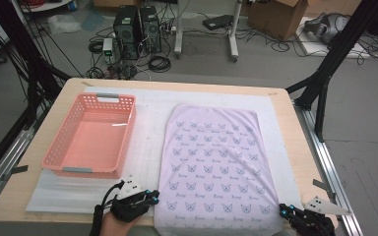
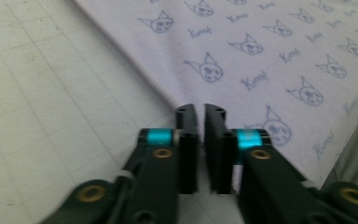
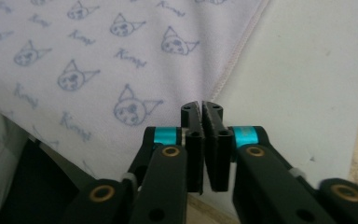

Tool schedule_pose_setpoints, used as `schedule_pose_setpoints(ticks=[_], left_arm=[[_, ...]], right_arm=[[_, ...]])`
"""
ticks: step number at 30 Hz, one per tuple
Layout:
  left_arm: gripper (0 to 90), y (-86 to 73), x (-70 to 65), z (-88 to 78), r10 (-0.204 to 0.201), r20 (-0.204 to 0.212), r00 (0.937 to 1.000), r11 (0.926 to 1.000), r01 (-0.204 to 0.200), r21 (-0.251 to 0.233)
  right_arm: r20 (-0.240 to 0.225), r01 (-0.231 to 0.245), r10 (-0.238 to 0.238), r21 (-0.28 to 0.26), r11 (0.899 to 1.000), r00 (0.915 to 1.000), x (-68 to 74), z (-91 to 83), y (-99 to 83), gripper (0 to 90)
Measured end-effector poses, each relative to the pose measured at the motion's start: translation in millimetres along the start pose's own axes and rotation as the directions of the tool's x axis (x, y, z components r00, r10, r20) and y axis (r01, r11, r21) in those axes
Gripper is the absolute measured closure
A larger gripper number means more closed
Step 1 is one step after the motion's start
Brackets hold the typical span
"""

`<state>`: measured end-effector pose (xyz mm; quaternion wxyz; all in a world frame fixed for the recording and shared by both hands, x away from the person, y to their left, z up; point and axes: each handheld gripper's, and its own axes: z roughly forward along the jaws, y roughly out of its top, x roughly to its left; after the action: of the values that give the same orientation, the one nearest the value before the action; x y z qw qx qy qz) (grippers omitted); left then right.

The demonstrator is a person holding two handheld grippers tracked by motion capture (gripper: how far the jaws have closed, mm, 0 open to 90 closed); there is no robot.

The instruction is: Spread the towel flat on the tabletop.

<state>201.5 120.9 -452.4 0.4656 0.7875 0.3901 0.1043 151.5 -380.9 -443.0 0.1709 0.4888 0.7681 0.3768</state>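
Observation:
A pale lilac cloth (image 1: 211, 162) printed with small blue cat faces lies flat on the white mat, and its near end hangs over the table's front edge. My left gripper (image 1: 155, 195) sits at the cloth's near left edge. In the left gripper view it (image 2: 199, 109) shows a narrow slit between its jaws with nothing in it, tips just off the cloth (image 2: 261, 56) edge. My right gripper (image 1: 283, 210) is at the near right corner. In the right gripper view it (image 3: 201, 106) is shut and empty, tips beside the hemmed edge of the cloth (image 3: 74, 56).
An empty pink plastic basket (image 1: 54, 142) stands on the left of the white foam mat (image 1: 147, 128), which covers most of the wooden table (image 1: 295, 147). Behind the table are computer towers (image 1: 138, 29), cables and a cardboard box (image 1: 280, 17) on the floor.

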Motion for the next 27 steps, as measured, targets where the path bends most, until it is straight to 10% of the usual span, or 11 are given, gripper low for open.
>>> schedule_pose_setpoints(ticks=[9,19,27], left_arm=[[40.5,11.1,14.4,3.3,-0.02,0.039,0.999,0.9904,0.025,-0.136],[22.9,22.1,20.8,1.7,0.012,0.066,0.9978,0.9795,0.002,-0.202],[21.3,40.3,28.2,8.0,0.03,0.067,0.9973,0.9675,-0.012,-0.253]], right_arm=[[0.04,0.023,-0.02,-0.089,0.996,0.999,-3.2,4.2,4.6,61.2],[0.051,0.065,-0.056,-0.199,0.978,0.9971,-7.3,9.0,20.2,21.6],[0.056,0.123,-0.113,-0.227,0.966,0.992,-9.1,18.4,38.1,19.9]])
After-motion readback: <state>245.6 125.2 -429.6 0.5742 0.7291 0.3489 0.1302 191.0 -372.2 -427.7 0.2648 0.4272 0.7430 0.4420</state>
